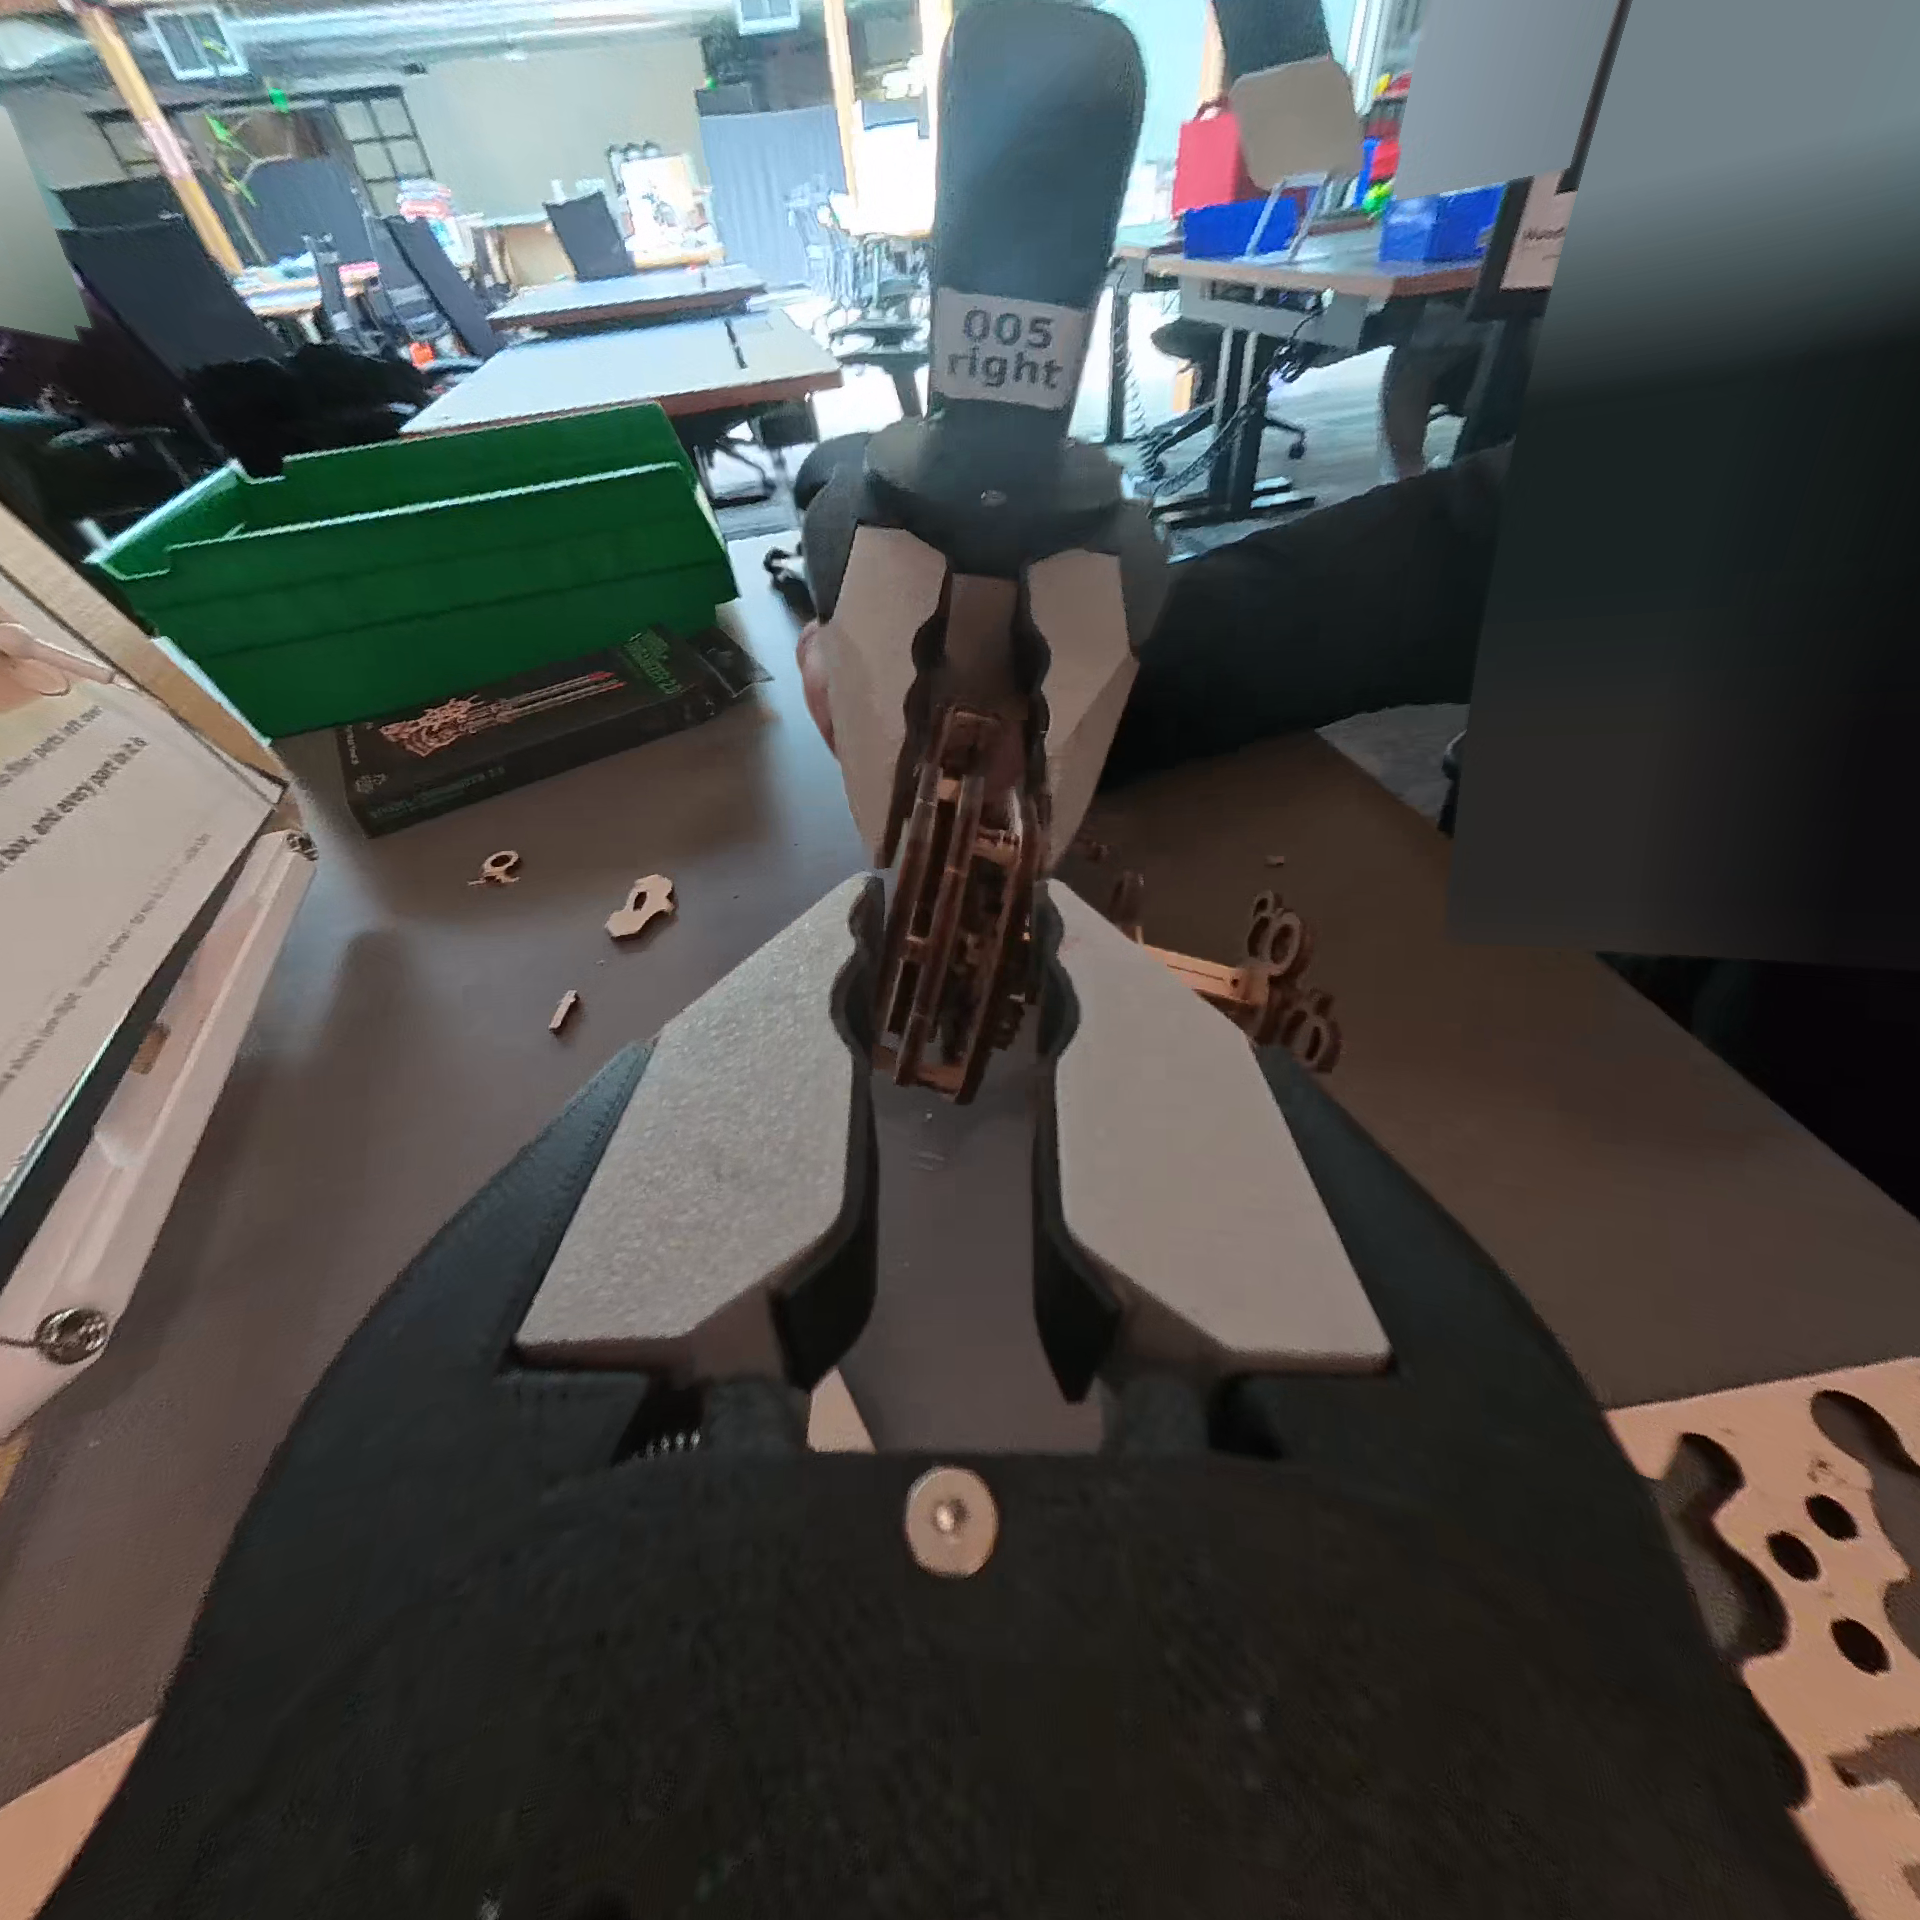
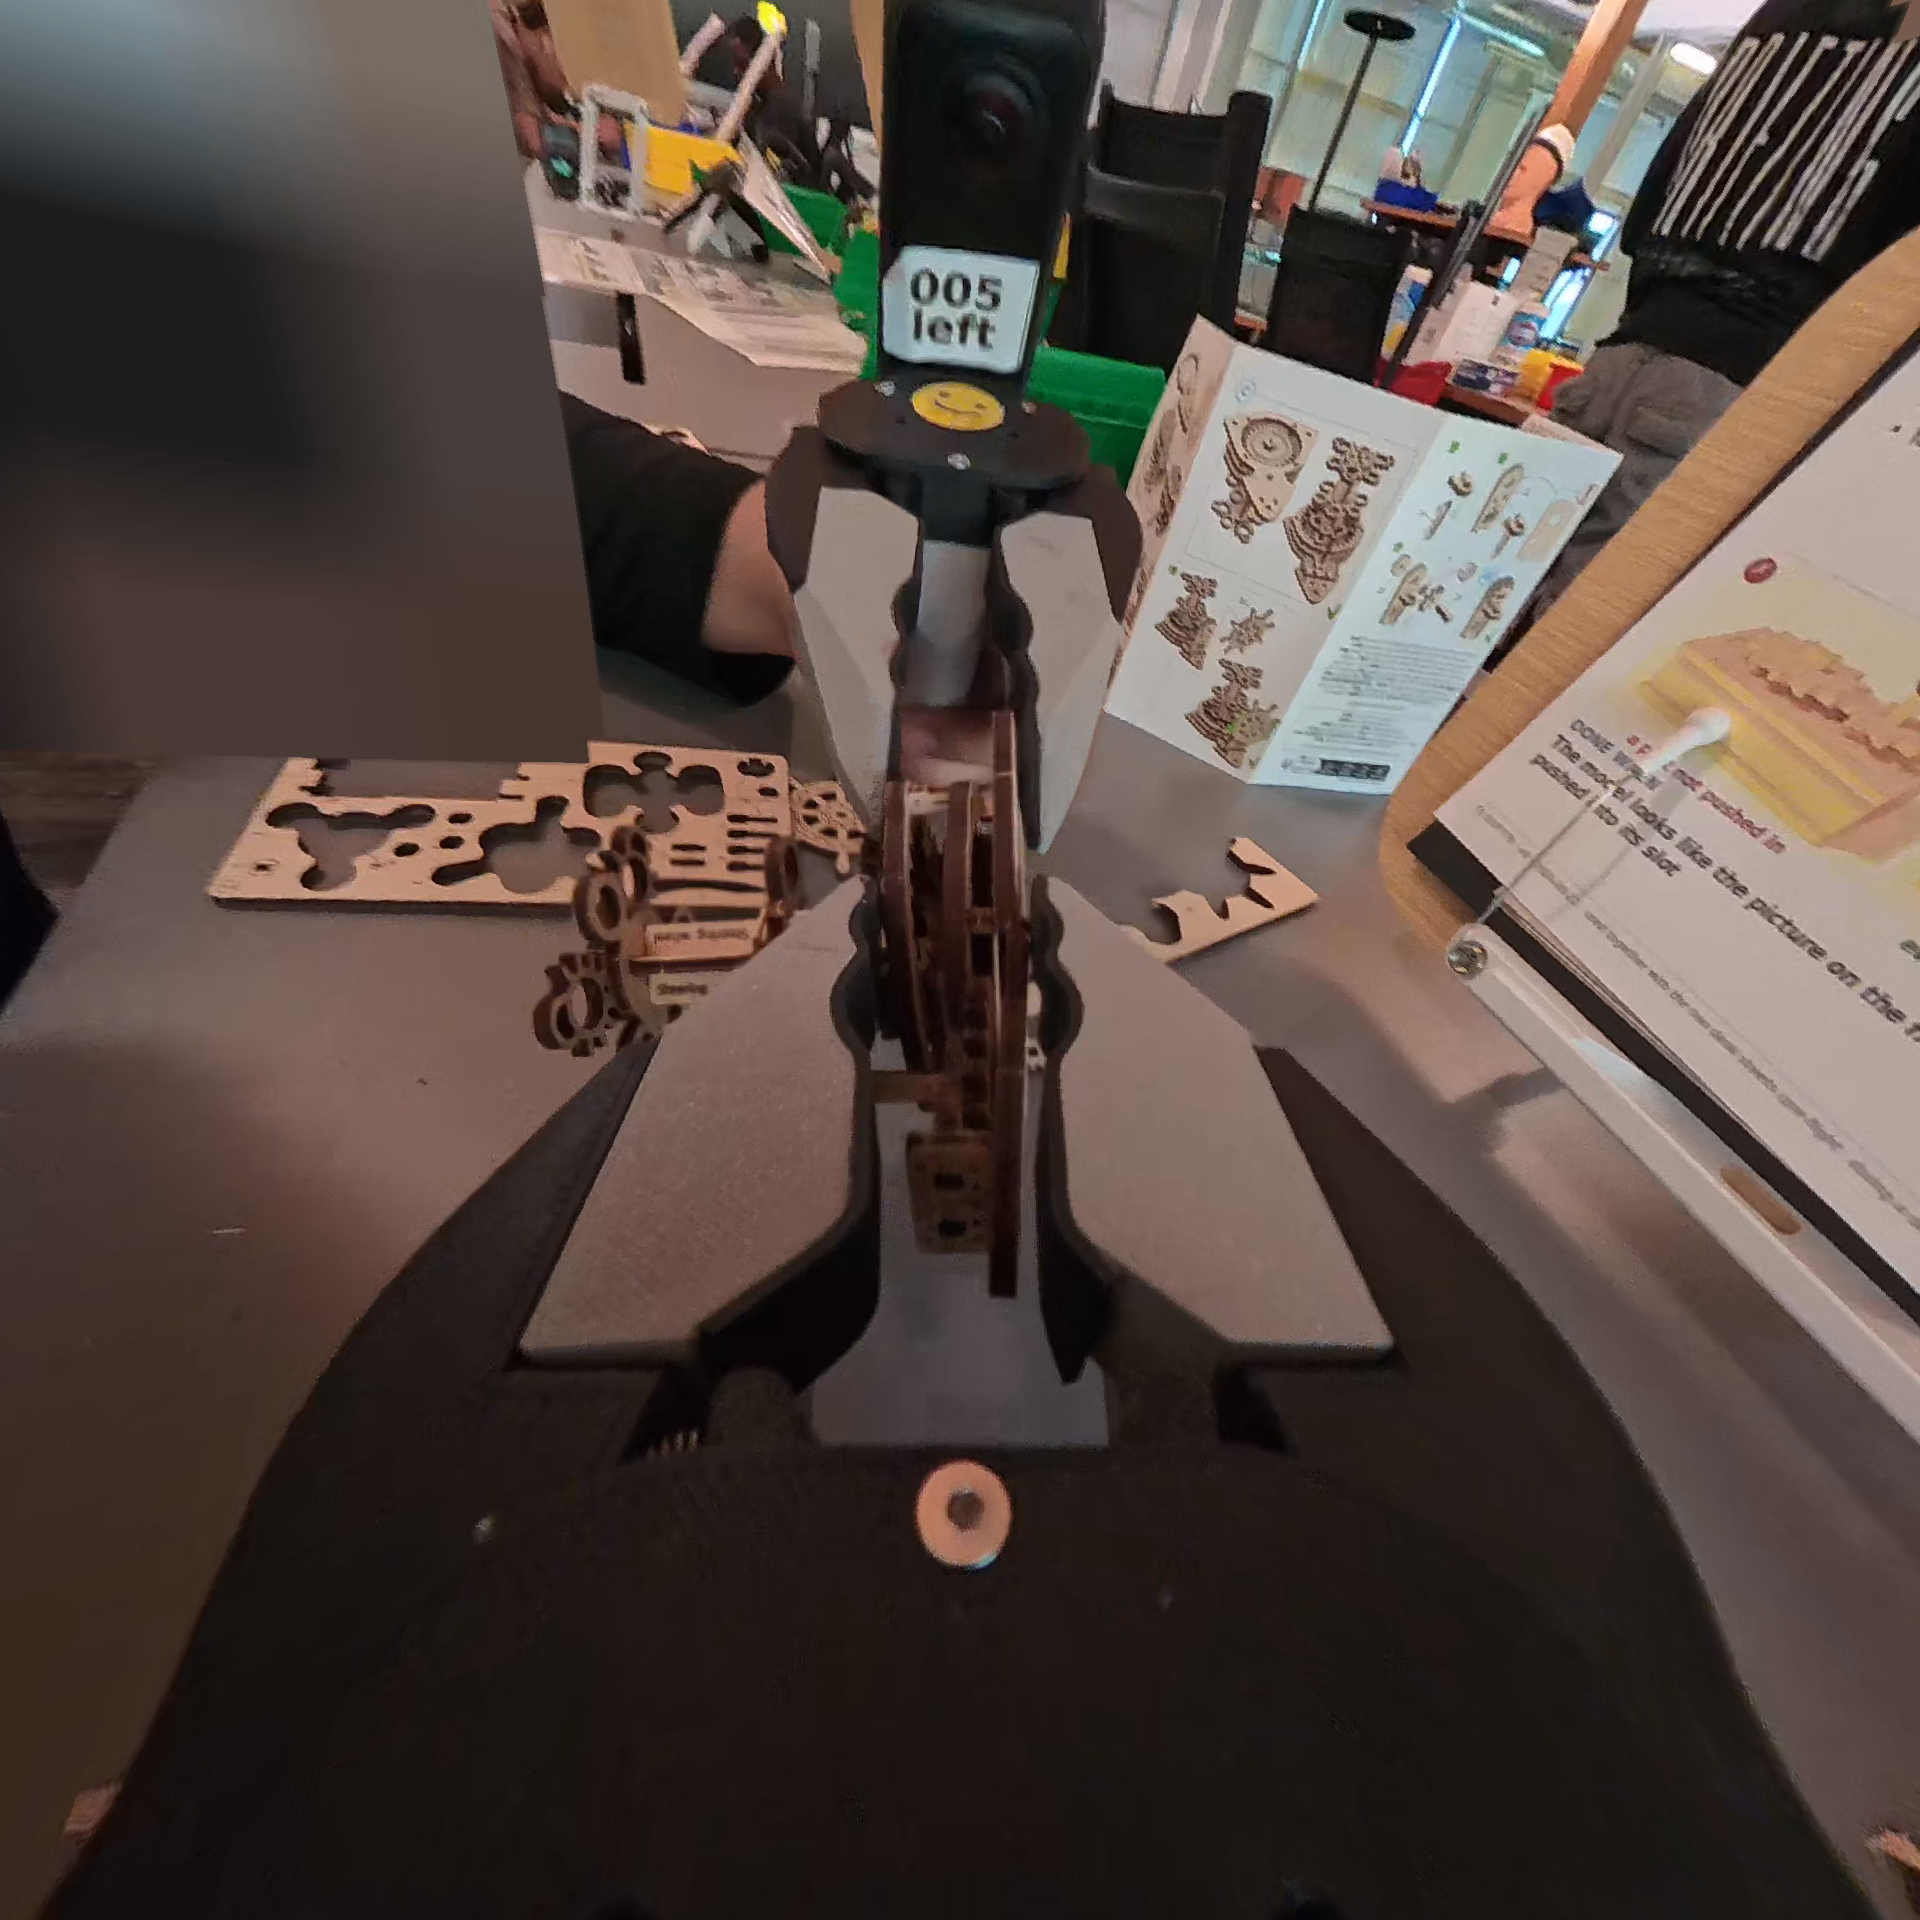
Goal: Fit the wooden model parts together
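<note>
A layered wooden model assembly (image 1: 951,997) of stacked brown plates is held above the grey table between both grippers, which face each other tip to tip. My left gripper (image 1: 956,920) is shut on its near end. My right gripper (image 1: 966,831) comes from the far side and is shut on the other end. In the right wrist view the model (image 2: 956,1049) sits edge-on between my right gripper's (image 2: 951,904) grey fingers, with the left gripper (image 2: 956,810) clamped on its far end. A wooden gear sub-assembly (image 1: 1278,977) lies on the table, also seen in the right wrist view (image 2: 623,935).
A green bin (image 1: 416,582) and a black box (image 1: 540,727) stand far left. Small loose wooden pieces (image 1: 641,906) lie nearby. A punched-out wooden sheet (image 2: 499,831), a wooden scrap (image 2: 1226,904), a folded instruction leaflet (image 2: 1351,582) and an instruction board (image 2: 1714,883) surround the workspace. Left and right tips are no more than a few centimetres apart.
</note>
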